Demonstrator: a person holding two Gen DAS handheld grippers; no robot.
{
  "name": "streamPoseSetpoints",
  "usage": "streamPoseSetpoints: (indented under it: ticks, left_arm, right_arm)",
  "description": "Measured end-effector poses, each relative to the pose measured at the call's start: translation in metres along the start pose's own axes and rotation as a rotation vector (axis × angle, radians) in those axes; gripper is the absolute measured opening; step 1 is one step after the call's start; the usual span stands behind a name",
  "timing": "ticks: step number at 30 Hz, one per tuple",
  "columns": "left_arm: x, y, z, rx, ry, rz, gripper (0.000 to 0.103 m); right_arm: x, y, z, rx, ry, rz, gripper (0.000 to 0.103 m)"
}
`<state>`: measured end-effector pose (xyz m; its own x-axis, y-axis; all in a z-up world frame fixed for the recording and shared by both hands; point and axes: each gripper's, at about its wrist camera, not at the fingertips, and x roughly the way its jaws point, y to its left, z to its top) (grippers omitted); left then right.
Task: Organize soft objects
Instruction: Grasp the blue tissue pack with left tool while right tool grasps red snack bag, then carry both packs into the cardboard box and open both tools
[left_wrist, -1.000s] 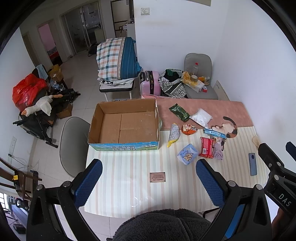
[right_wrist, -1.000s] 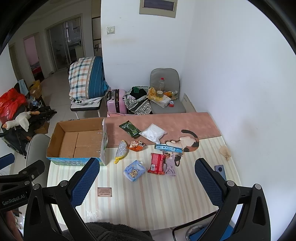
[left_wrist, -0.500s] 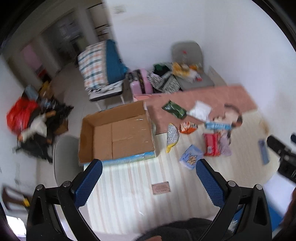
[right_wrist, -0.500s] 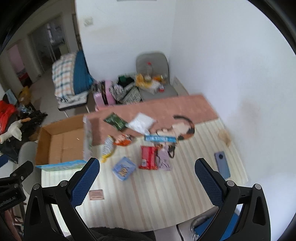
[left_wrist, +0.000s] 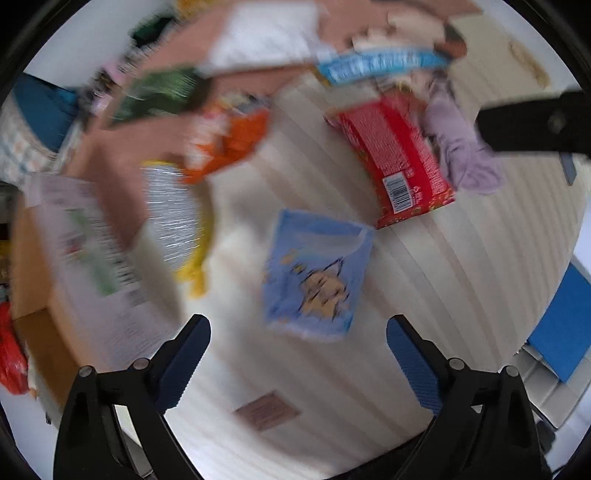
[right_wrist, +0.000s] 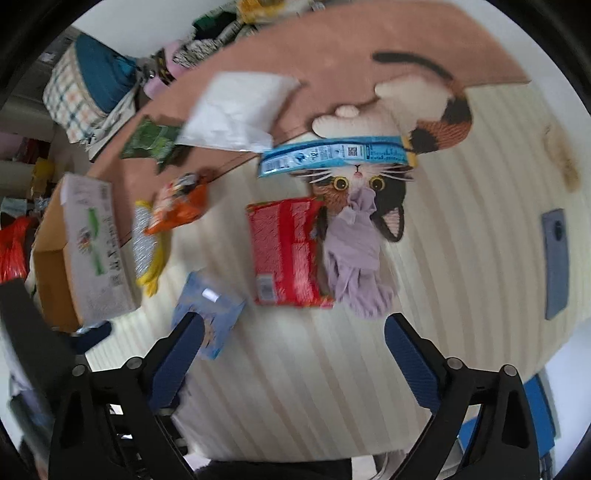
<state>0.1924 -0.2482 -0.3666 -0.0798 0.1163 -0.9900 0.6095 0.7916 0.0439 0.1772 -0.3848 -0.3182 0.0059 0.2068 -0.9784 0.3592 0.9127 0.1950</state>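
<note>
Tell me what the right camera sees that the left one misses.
Only the right view shows the phone and the cat's face on the mat. Only the left view shows a small brown card on the table and all of the blue pack. Both show the red pack, purple cloth, box and an open tool.

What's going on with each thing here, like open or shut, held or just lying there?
Left gripper: open, holding nothing.
Right gripper: open, holding nothing.
Cardboard box: open on top, contents not visible.
Light blue packet: flat on the table, untouched.
Red packet: lying flat, sealed.
Purple cloth: crumpled, touching the red packet.
Phone: lying flat, apart from the rest.
</note>
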Motion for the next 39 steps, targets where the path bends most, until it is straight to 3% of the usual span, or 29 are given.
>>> streamPoseSetpoints:
  ticks: [3,4,6,7,10,13,15,21,27,29,30,31,33,39]
  left_arm:
    - [0.033,0.000,0.014,-0.023,0.060,-0.062,0.096]
    - [0.044,0.001,0.016,-0.031,0.070,-0.043,0.092]
    - [0.054,0.002,0.016,-0.036,0.092,-0.045,0.074]
    - [0.062,0.006,0.014,-0.065,0.119,-0.048,0.072]
    - [0.067,0.036,0.008,-0.242,0.122,-0.075,0.072]
    - [0.075,0.071,-0.007,-0.467,0.149,-0.181,0.072]
    - [0.079,0.081,-0.016,-0.526,0.153,-0.241,0.072]
    - [0.085,0.069,-0.025,-0.431,0.136,-0.265,0.072]
    - [0.098,0.041,-0.009,-0.330,0.148,-0.183,0.073]
    - [0.104,0.033,-0.008,-0.327,0.143,-0.168,0.070]
    - [0.105,0.031,-0.011,-0.330,0.139,-0.156,0.063]
    - [0.097,0.031,-0.007,-0.334,0.136,-0.155,0.058]
    - [0.089,0.031,-0.010,-0.352,0.122,-0.183,0.048]
    - [0.053,0.062,-0.043,-0.431,0.060,-0.221,0.045]
  right_arm:
    - [0.019,-0.004,0.016,0.026,0.039,0.048,0.093]
    - [0.021,-0.004,0.017,0.030,0.053,0.062,0.093]
    - [0.031,-0.001,0.024,0.030,0.077,0.081,0.093]
    - [0.035,0.001,0.027,0.027,0.087,0.081,0.092]
    - [0.053,0.019,0.031,-0.010,0.128,0.070,0.092]
    - [0.075,0.038,0.034,-0.045,0.176,0.047,0.091]
    - [0.088,0.044,0.036,-0.056,0.198,-0.007,0.088]
    - [0.120,0.055,0.040,-0.041,0.245,-0.094,0.080]
    - [0.134,0.063,0.038,-0.043,0.248,-0.149,0.077]
    - [0.136,0.068,0.036,-0.055,0.238,-0.179,0.068]
    - [0.136,0.070,0.033,-0.063,0.229,-0.212,0.062]
    - [0.135,0.072,0.030,-0.069,0.220,-0.210,0.055]
    - [0.131,0.070,0.026,-0.060,0.210,-0.183,0.050]
    - [0.098,0.080,0.011,-0.074,0.161,-0.119,0.048]
